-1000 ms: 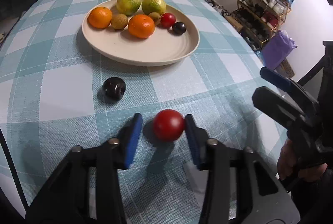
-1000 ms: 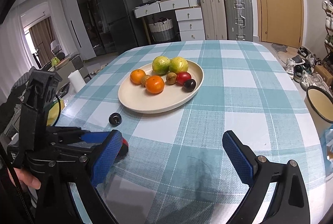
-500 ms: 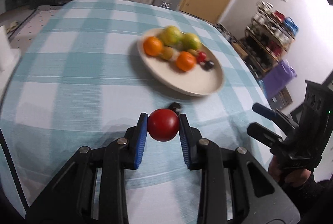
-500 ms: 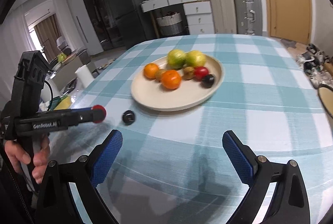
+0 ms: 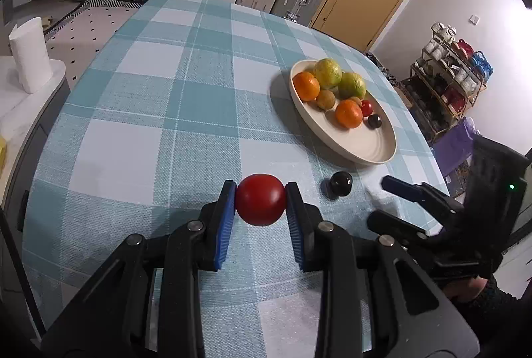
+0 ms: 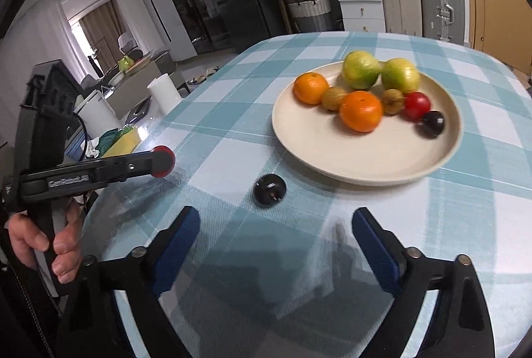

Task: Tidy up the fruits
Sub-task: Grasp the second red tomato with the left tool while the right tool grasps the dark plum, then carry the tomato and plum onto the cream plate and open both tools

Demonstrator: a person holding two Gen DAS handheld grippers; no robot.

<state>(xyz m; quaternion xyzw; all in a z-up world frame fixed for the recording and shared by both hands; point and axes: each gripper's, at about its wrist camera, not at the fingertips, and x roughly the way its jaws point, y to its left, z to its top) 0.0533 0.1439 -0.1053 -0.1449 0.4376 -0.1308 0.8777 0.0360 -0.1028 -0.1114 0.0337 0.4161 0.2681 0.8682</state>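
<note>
Right wrist: 8 fruits on plate (image 6: 365, 158), 1 dark plum (image 6: 269, 190) loose; left claw (image 5: 261, 208) grips tomato (image 5: 261, 199).

Tablecloth (image 5: 173, 98): teal-and-white check. Plate (image 6: 332, 155): cream. On the plate: two orange fruits, two yellow-green fruits, two tan-brown fruits, one red, one near-black. Loose fruit (image 6: 269, 190) near the plate: glossy black. Held fruit (image 5: 261, 199): red. Gripper pads (image 5: 226, 225): blue on black frames.

"genrobot.ai" stands in white on the left gripper (image 6: 159, 162) arm.
</note>
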